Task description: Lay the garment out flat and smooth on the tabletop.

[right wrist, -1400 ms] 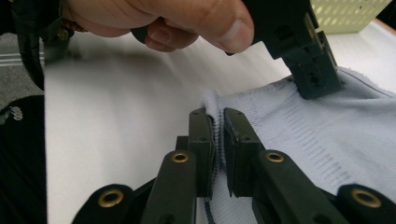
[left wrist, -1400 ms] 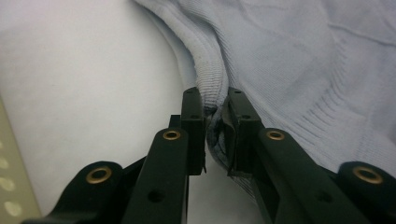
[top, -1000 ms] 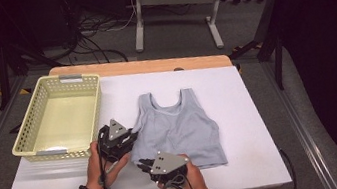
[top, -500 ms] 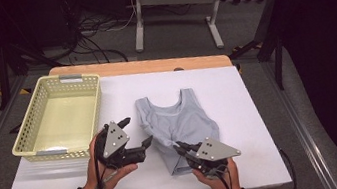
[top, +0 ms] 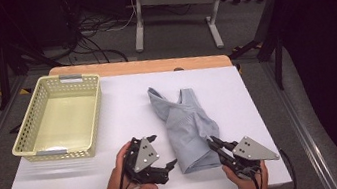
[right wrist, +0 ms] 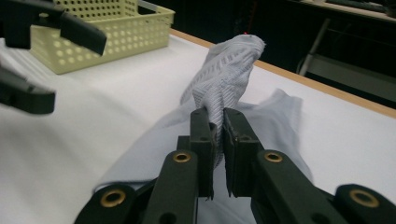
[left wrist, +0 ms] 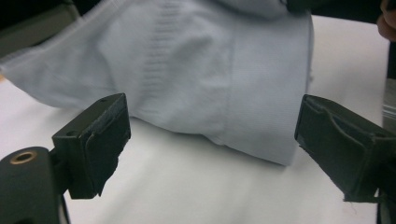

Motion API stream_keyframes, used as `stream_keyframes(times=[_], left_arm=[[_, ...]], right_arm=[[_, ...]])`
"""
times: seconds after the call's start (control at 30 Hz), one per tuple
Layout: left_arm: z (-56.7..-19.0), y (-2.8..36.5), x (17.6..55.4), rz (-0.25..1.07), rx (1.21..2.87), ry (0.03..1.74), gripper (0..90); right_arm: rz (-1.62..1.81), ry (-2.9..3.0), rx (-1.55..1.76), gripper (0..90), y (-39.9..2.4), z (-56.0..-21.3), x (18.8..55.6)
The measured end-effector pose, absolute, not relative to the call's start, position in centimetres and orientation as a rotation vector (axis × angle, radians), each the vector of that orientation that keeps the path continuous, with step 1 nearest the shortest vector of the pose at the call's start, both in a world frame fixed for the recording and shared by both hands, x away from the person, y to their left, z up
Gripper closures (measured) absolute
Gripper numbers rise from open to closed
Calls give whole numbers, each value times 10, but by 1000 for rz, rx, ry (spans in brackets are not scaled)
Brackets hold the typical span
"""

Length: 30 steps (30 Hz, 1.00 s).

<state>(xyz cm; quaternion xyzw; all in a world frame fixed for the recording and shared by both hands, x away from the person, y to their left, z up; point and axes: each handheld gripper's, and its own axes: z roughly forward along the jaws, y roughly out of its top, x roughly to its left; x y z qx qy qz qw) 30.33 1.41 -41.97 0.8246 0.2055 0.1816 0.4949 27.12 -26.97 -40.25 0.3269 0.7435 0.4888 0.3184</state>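
Grey tank top [top: 187, 129] folded lengthwise on white table [top: 270, 109], basket [top: 58, 116] at ten o'clock. Right gripper [top: 212, 142] pinching its hem. Left gripper [top: 162, 151], jaws just opened wide, empty.

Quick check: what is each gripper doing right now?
Left gripper: open, jaws just opened, nothing between them.
Right gripper: shut on the grey tank top.

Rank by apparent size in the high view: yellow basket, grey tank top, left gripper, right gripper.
1. yellow basket
2. grey tank top, folded over
3-4. left gripper and right gripper: they look alike, so no ranking between them.
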Motion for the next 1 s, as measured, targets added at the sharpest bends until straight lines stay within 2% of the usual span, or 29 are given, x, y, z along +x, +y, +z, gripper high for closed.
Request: stream_keyframes(times=[0.13,0.27,0.43,0.53,0.6,0.67,0.7,0.77,0.8,0.83,0.87,0.97,1.0], left_arm=[[-438,-14,300,372,2052,470,92],[-450,-36,301,376,2114,472,88],[-461,-45,306,383,2175,504,96],[-466,-47,309,389,2221,529,143],[-467,-48,312,442,2279,534,159],[-467,-46,315,399,2280,531,202],[-467,-47,317,390,2284,526,207],[-467,-48,318,383,2284,509,227],[-467,-48,319,373,2283,494,305],[-467,-48,319,373,2283,494,334],[-467,-45,321,316,2287,478,406],[-466,-45,324,289,2287,477,447],[-466,-44,325,265,2285,467,553]], right_arm=[[1252,1920,917,831,-287,-410,266],[1226,1915,973,831,-299,-417,263],[1198,1943,1014,827,-305,-424,262],[1172,1983,1044,817,-306,-431,264],[1127,2049,1098,759,-309,-441,269],[1112,2063,1136,585,-310,-443,273],[1111,2060,1151,536,-310,-444,274],[1115,2050,1158,538,-310,-444,275],[1118,2044,1145,511,-308,-443,276],[1118,2044,1145,511,-308,-443,276],[1124,2037,1132,493,-307,-443,276],[1135,2022,1128,478,-308,-443,277],[1135,2010,1135,475,-310,-443,278]])
